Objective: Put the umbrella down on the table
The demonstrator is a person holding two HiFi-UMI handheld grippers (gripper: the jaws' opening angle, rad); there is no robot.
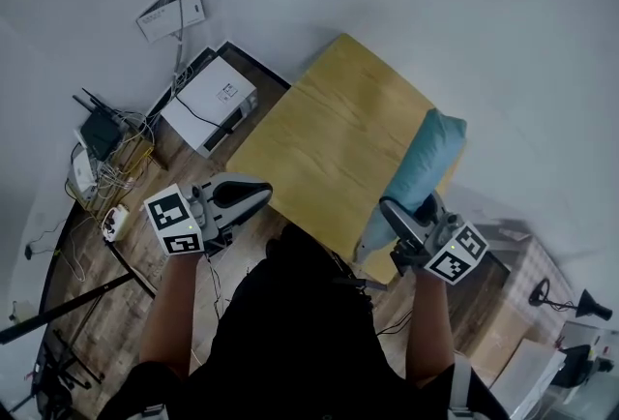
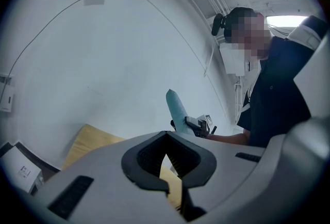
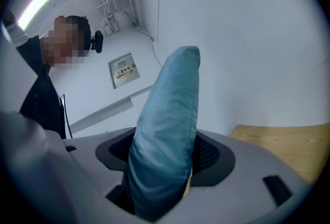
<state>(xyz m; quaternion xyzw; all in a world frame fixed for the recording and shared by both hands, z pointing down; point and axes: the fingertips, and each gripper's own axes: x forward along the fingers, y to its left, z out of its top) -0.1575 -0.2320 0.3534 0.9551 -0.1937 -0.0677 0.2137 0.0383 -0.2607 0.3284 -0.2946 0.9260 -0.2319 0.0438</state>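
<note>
A folded teal umbrella [image 1: 423,166] in its sleeve stands nearly upright above the near right edge of the small wooden table [image 1: 324,133]. My right gripper [image 1: 407,221] is shut on its lower end. In the right gripper view the umbrella [image 3: 167,114] rises between the dark pads of the right gripper [image 3: 162,153], with the table [image 3: 289,145] low at the right. My left gripper [image 1: 259,192] hovers off the table's near left corner with its jaws together and nothing in them. From the left gripper [image 2: 166,138] view, the umbrella [image 2: 177,108] and the right gripper [image 2: 202,125] show beyond the jaws.
On the wooden floor to the left of the table lie a white box [image 1: 209,103], a black router [image 1: 99,131] with tangled cables, and a black stand leg [image 1: 58,310]. A cardboard box [image 1: 517,307] and a small lamp [image 1: 566,300] sit at the right.
</note>
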